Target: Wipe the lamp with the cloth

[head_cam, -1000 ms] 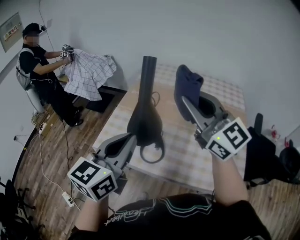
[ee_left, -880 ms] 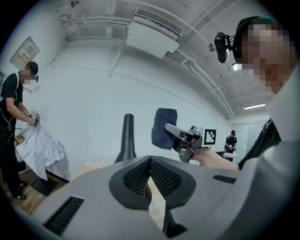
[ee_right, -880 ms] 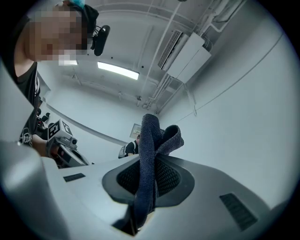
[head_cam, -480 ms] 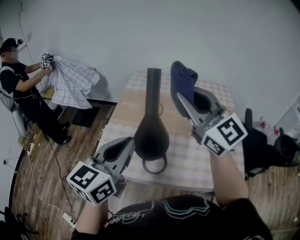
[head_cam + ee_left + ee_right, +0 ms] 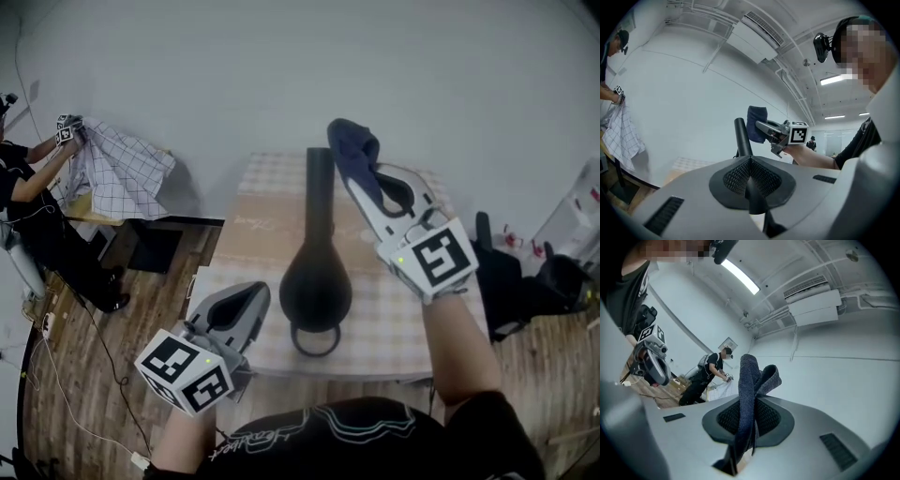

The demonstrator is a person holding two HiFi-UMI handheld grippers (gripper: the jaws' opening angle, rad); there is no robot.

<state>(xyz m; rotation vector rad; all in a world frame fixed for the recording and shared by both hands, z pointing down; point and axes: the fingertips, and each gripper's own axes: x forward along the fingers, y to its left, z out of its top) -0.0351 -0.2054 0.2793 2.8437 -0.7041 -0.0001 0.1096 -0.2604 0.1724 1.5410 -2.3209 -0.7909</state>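
Note:
A black lamp [image 5: 316,279] with a bulbous body, a tall neck and a ring at its foot stands upright over the checked table [image 5: 384,309]. My left gripper [image 5: 260,294] sits at the lamp's lower left side, and its jaws look shut on a thin black part of the lamp. From the left gripper [image 5: 751,188] view, the lamp neck [image 5: 742,136] rises just beyond the tips. My right gripper [image 5: 350,171] is shut on a dark blue cloth [image 5: 354,150], held right of the neck's top. The cloth [image 5: 750,394] sticks up between the right gripper [image 5: 747,420] jaws.
A person [image 5: 23,202] at far left holds a white checked sheet [image 5: 117,169] by a low dark stand [image 5: 155,248]. Black bags or chairs [image 5: 520,277] sit right of the table. Wooden floor with cables lies to the left.
The lamp has gone from tilted to upright. My right gripper with the cloth has come closer to the top of the neck. The head view has swung left.

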